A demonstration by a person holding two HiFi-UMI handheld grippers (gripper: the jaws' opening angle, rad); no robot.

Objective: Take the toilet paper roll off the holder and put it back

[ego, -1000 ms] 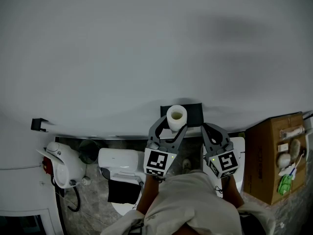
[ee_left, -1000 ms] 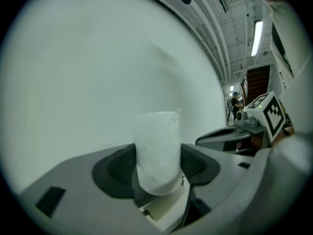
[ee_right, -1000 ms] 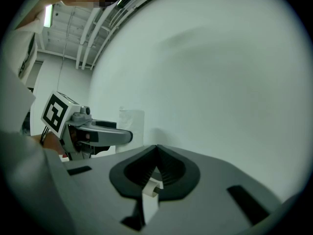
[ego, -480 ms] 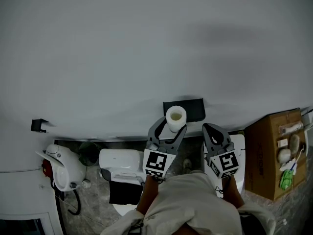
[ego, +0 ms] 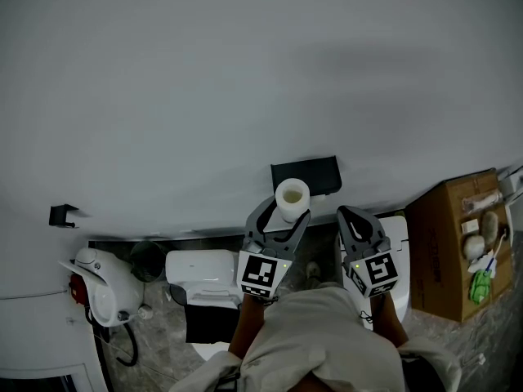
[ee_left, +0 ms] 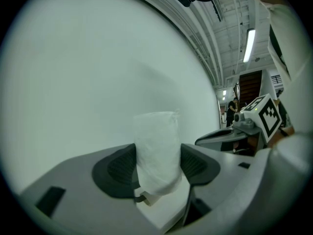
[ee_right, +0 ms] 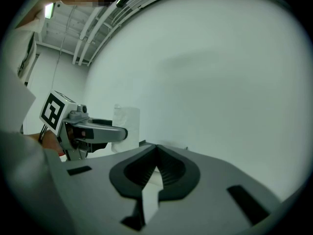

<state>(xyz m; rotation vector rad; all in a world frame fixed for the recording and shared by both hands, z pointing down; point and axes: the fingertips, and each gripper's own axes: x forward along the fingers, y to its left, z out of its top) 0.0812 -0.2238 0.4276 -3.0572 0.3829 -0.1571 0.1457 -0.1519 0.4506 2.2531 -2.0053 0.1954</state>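
1. Head view: nearest to us, the person's pale cloth garment (ego: 323, 333) fills the bottom edge. Both forearms reach forward from it.
2. The grey plastic left claw (ego: 283, 216) carries a black-and-white marker cube and is clamped on the white toilet paper roll (ego: 292, 196). In the left gripper view we see its two dark ribbed pads pressing the roll's sides. The roll stands upright between them, and in the head view its hollow core faces up.
3. The grey right claw (ego: 350, 216) is level with the left one, just to its right. In the right gripper view its jaws are drawn together, the pads meeting at the tips, and nothing is between them.
4. The roll is held in front of the lower left part of the black rectangular wall holder (ego: 309, 175). We cannot tell whether the two touch.
5. The holder is fixed to a plain white wall (ego: 245, 80), which takes up most of the head view.
6. Far below, on the grey stone floor (ego: 155, 333), a white toilet (ego: 203, 266) stands left of the claws. A brown cardboard box (ego: 445, 256) stands at the right.
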